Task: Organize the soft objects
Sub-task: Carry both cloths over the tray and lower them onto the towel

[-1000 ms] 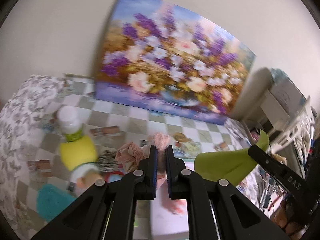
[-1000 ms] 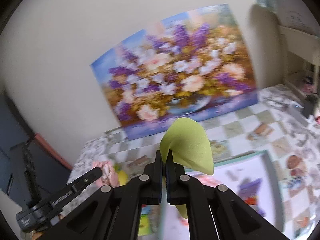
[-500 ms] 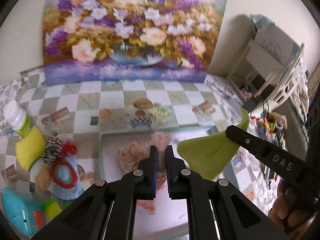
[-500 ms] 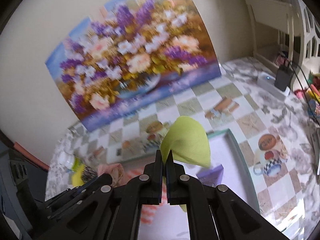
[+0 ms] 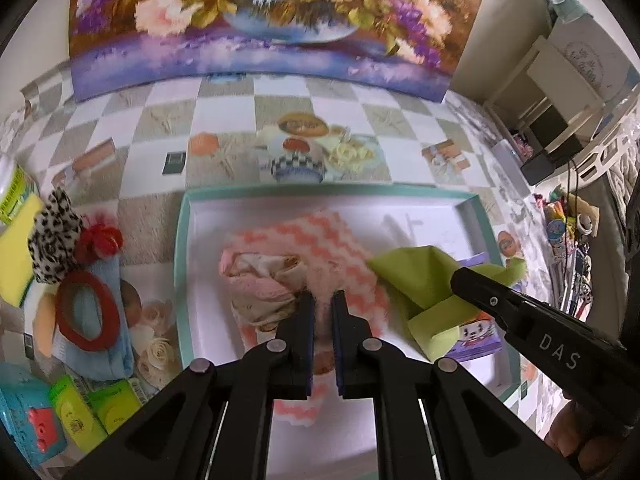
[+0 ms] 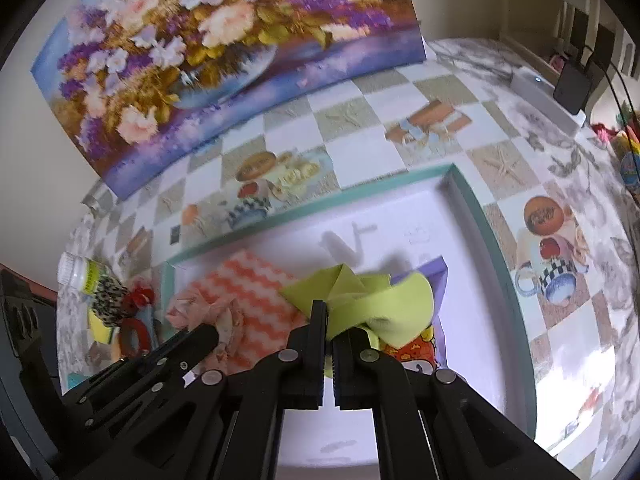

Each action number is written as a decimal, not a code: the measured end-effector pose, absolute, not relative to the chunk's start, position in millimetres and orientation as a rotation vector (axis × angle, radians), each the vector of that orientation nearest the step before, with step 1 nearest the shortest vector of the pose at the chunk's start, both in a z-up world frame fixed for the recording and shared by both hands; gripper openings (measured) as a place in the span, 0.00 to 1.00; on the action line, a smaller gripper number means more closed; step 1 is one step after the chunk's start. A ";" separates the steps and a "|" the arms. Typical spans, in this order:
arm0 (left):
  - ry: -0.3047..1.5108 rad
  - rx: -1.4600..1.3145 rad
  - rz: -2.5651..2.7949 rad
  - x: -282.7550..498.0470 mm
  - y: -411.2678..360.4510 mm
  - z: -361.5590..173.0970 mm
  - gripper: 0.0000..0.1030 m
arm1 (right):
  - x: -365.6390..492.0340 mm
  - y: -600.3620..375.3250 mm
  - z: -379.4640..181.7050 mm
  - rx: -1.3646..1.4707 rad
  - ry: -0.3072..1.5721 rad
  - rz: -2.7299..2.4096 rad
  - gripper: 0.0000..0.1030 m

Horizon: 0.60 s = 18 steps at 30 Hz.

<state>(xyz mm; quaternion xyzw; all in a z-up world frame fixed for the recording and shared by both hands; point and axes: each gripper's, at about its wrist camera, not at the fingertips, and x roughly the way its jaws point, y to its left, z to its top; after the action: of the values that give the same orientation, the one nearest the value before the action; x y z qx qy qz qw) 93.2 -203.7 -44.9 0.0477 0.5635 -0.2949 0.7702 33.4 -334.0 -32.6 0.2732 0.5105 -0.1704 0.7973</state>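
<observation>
Left wrist view: the left claw (image 5: 322, 304) is clamped on the edge of a pink-and-white zigzag cloth (image 5: 340, 248), with a crumpled pink floral fabric (image 5: 264, 284) bunched against its left finger. A second ago the wall painting (image 5: 260, 20) filled this view; now the camera tilts steeply down and the teal-rimmed tray (image 5: 184, 264) fills the middle, so the claw has sunk until the cloth spreads on the tray floor. Left of the tray on the worktop (image 5: 152, 208) lie a leopard-print scrunchie (image 5: 52, 240), a red ring (image 5: 86, 316) and a blue cloth (image 5: 100, 356), still unsorted.

Right wrist view: the right claw (image 6: 328, 320) pinches a lime-green cloth (image 6: 384, 300) between nearly closed jaws. Earlier it hung as a cone in the air; now it is crumpled low over a purple printed packet (image 6: 424, 280) inside the tray (image 6: 480, 220). Both cloths look delivered, so letting go seems the likely next step.
</observation>
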 end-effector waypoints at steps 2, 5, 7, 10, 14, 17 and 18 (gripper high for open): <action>1.237 0.105 -0.635 93.8 -203.6 -50.0 0.08 | 34.4 -334.4 -37.7 0.597 1.114 -0.369 0.04; 1.243 0.104 -0.637 93.7 -203.3 -51.1 0.09 | 36.3 -332.7 -38.9 0.586 1.131 -0.372 0.06; 1.240 0.107 -0.636 93.6 -203.5 -47.6 0.09 | 37.6 -330.6 -35.5 0.570 1.131 -0.372 0.06; 1.230 0.111 -0.633 93.7 -202.8 -40.9 0.11 | 38.5 -327.8 -29.2 0.546 1.126 -0.371 0.06; 1.215 0.100 -0.623 95.3 -198.8 -28.5 0.30 | 38.9 -324.7 -20.7 0.527 1.123 -0.369 0.06; 1.180 0.102 -0.605 95.6 -193.5 -14.5 0.45 | 38.9 -322.1 -13.9 0.501 1.118 -0.372 0.06; 1.171 0.103 -0.599 96.0 -192.4 -11.6 0.46 | 38.6 -321.2 -11.5 0.492 1.119 -0.377 0.11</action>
<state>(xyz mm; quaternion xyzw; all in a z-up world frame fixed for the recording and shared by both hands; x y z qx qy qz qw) 96.0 -192.4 -11.6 0.0481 0.5441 -0.2781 0.7901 38.6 -321.2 -11.5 0.2297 0.5221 -0.1759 0.8023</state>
